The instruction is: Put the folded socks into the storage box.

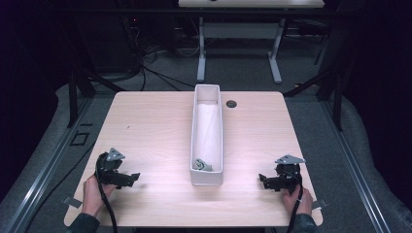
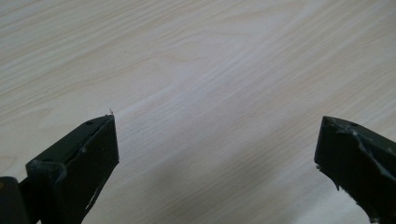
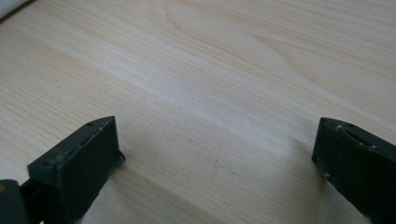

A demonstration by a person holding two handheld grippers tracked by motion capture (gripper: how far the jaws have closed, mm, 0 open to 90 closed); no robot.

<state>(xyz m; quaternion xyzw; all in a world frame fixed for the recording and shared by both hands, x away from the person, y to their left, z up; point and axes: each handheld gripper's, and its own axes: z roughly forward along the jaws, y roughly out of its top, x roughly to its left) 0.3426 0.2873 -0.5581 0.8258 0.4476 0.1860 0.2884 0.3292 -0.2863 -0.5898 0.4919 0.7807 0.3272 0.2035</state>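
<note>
**Both grippers resting open on either side of a long white bin**

A person is sitting at a pale wooden worktop (image 1: 145, 126), holding a black two-jaw gripper in each hand near the front edge. The left gripper (image 1: 132, 178) is lying low at the left, its jaws pointing inward toward the middle. The right gripper (image 1: 263, 180) is mirroring it at the right. In each gripper view, the two black jaws are standing wide apart with nothing but bare wood grain between them, so neither is holding anything.

Between the two grippers, a long, narrow white bin (image 1: 208, 180) is running from the front of the worktop toward the back. At its near end, a small grey-green crumpled object (image 1: 200, 165) is lying on the bin floor; what it is cannot be made out. It is sitting well apart from both grippers, roughly midway between them. A small dark round grommet (image 1: 231, 103) is showing beside the far end of the bin.

Judging from this layout, the work is waiting to begin. To do the reach well, one gripper should be lifting clear over the bin wall, coming down from above along the bin's length, since the narrow walls leave little room for wide jaws set crosswise.
</note>
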